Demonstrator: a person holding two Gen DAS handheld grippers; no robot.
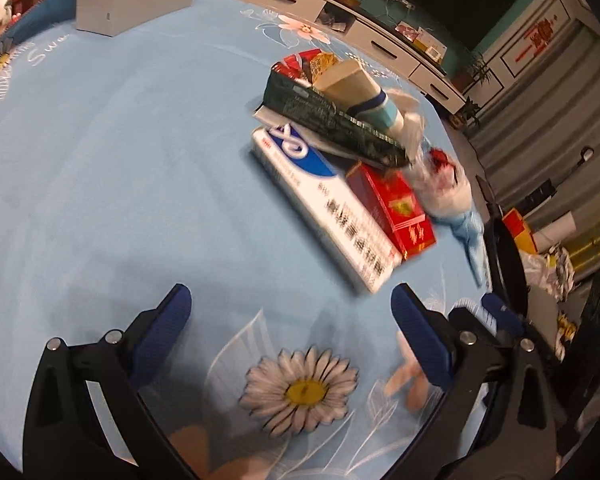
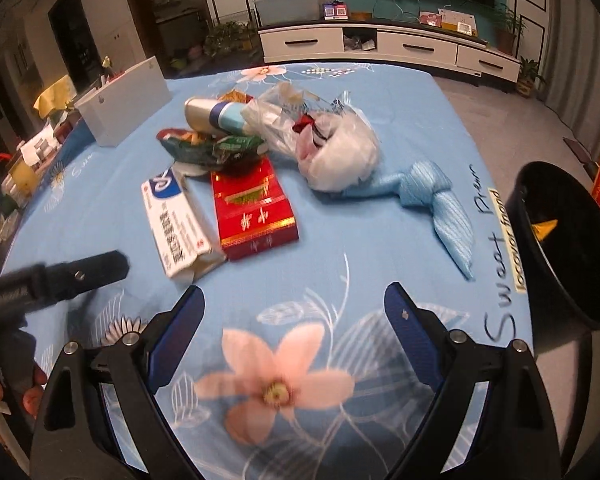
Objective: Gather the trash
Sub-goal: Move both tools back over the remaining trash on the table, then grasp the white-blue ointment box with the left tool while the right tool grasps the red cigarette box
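Left hand-held gripper (image 1: 290, 300): released, blue pads wide apart, nothing between them; it hovers over the worktop (image 1: 100, 168), just short of the trash pile.
Right hand-held gripper (image 2: 292, 300): released, pads spread wide, nothing between them; it hovers above a pink flower print on the cloth.
Worktop cover: light blue cloth with daisy and pink flower prints and handwritten-style lettering near the right edge.
White box (image 2: 176, 222): nearest trash item, long carton with a blue logo, lying flat, its near end crumpled open.
Red pack (image 2: 254, 210): flat carton with gold print, lying just beside the white box on its right, touching or nearly so.
Green wrapper (image 2: 216, 150): crumpled foil bag behind both cartons, resting partly on their far ends.
Tube (image 2: 216, 114): cream body with blue bands, lying on its side at the back of the pile, on top of the green wrapper in the left wrist view.
Plastic bag (image 2: 340, 160): clear and white, crumpled, with red scraps inside, right of the pile.
Blue cloth (image 2: 436, 200): twisted light blue fabric, touching the bag and trailing toward the right edge.
Bin (image 2: 560, 240): black, tilted toward the camera at the worktop's right edge, a yellow scrap visible inside.
White carton (image 2: 124, 100): upright at the far left of the worktop, well apart from the pile.
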